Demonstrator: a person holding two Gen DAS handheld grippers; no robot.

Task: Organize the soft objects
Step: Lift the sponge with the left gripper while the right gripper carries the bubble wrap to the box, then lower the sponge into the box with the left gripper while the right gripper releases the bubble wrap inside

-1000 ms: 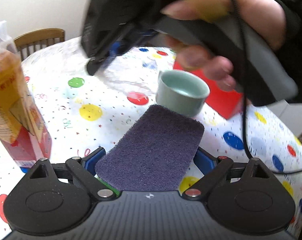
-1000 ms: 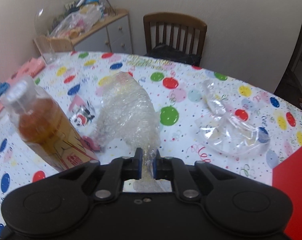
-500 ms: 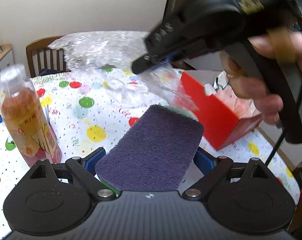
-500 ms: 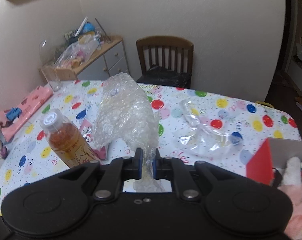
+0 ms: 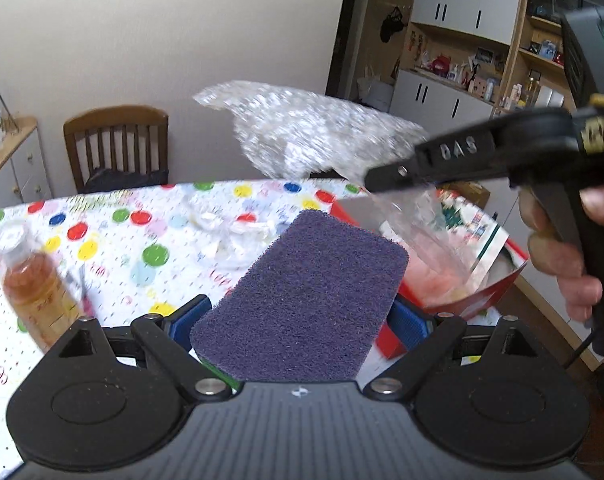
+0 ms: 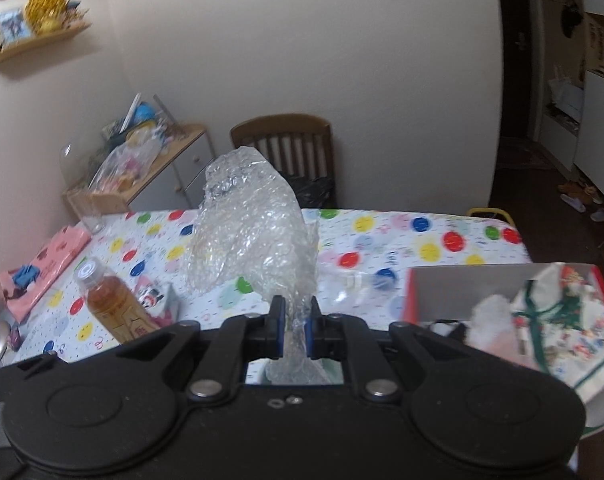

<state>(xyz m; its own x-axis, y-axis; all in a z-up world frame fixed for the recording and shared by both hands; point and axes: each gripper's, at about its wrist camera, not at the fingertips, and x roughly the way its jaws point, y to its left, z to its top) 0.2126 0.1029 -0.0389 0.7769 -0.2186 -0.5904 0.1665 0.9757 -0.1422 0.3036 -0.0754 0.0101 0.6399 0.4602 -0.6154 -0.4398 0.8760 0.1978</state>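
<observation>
A purple scouring sponge is clamped between the blue pads of my left gripper, held in the air above the dotted table. My right gripper is shut on the neck of a crumpled sheet of bubble wrap that stands up from its jaws. In the left wrist view that right gripper crosses from the right in a person's hand, with the bubble wrap trailing left of it, above the red box. The red box holds pink and white soft things and printed fabric.
A bottle of amber drink stands at the left of the table, blurred in the left wrist view. Crumpled clear plastic lies mid-table. A wooden chair and a cluttered side cabinet stand behind; pink cloth lies at far left.
Both grippers rose and swung right with their loads. The right gripper and bubble wrap now hang over the red box. The green cup has left the left wrist view.
</observation>
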